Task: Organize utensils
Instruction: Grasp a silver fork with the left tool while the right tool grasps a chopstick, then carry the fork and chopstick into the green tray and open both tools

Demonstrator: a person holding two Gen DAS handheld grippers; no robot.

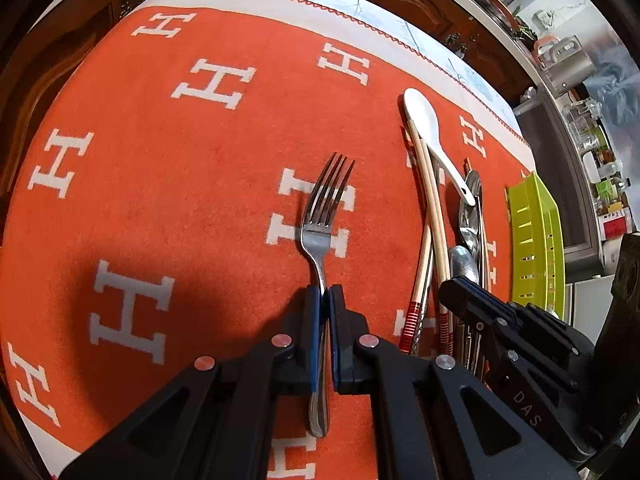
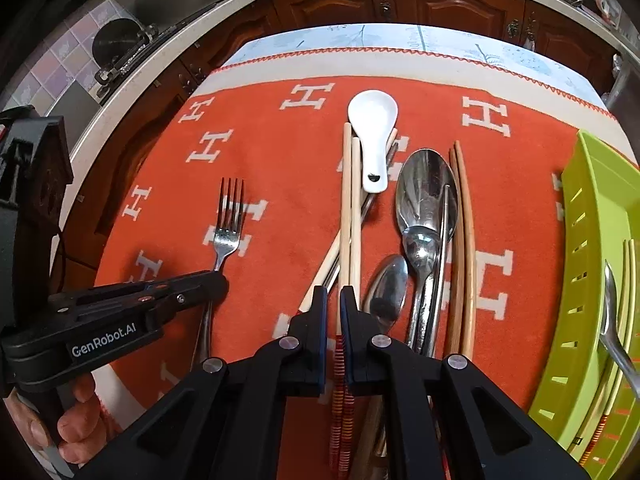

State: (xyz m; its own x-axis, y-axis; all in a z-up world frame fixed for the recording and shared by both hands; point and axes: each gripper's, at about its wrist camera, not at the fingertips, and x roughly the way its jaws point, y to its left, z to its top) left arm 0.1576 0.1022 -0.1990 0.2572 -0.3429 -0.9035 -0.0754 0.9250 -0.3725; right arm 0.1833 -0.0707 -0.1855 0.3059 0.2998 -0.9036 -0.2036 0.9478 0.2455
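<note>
Orange cloth patterned with white H letters covers the table, dark wooden cabinets behind it. At the left, the left gripper is clamped on the handle of a steel fork lying flat, tines pointing away. Further right, the right gripper is pinched on light wooden chopsticks with red-striped ends, which lie under a white ceramic spoon. Beside them rest steel spoons and darker chopsticks. A green slotted basket at the far right holds more utensils.

orange cloth with white H letters covers table | dark carved wooden cabinets beyond far edge | steel pot on counter
</note>
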